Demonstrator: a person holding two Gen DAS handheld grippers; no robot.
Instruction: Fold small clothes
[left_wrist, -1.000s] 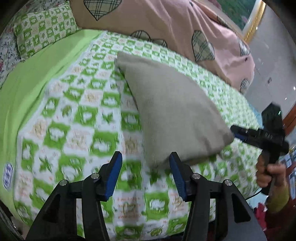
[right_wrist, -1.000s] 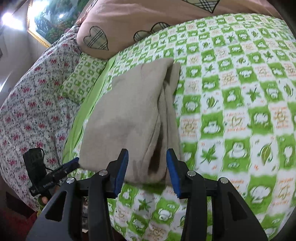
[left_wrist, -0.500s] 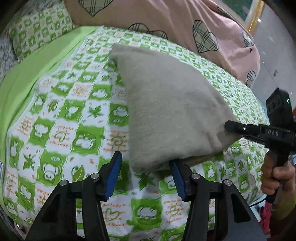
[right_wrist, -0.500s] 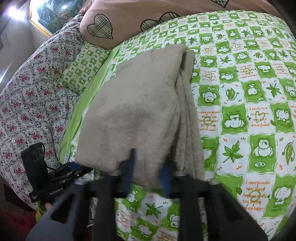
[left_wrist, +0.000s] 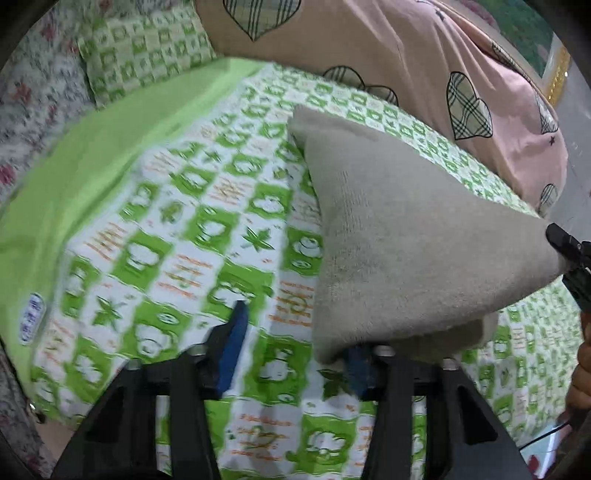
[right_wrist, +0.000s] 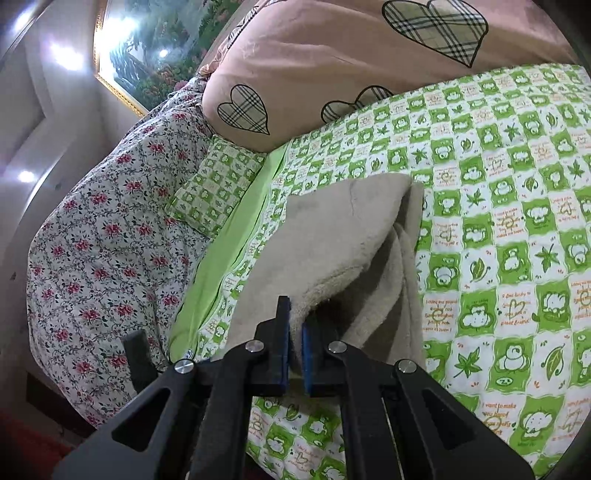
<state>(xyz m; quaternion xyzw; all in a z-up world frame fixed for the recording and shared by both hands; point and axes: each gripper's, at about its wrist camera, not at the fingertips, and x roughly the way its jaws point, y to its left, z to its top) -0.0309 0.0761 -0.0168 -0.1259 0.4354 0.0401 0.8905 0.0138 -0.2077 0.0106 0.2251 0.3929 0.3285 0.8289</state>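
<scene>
A beige fleece garment (left_wrist: 406, 240) lies folded on the green-and-white checked bedspread (left_wrist: 192, 236). My left gripper (left_wrist: 295, 350) is open at the garment's near left corner; its right finger sits under the cloth edge, its left finger (left_wrist: 232, 339) stands on the bedspread. My right gripper (right_wrist: 295, 350) is shut on the garment's (right_wrist: 332, 251) near top layer and lifts it, so the layers underneath show on the right. The right gripper also shows at the right edge of the left wrist view (left_wrist: 572, 258).
A pink quilt with plaid hearts (right_wrist: 332, 62) is piled at the head of the bed. A checked pillow (right_wrist: 218, 184) and a floral cover (right_wrist: 103, 251) lie to the left. A framed picture (right_wrist: 155, 48) hangs on the wall.
My right gripper closed on the garment's near edge and raised it. My left gripper moved in until its right finger slid under the near left corner.
</scene>
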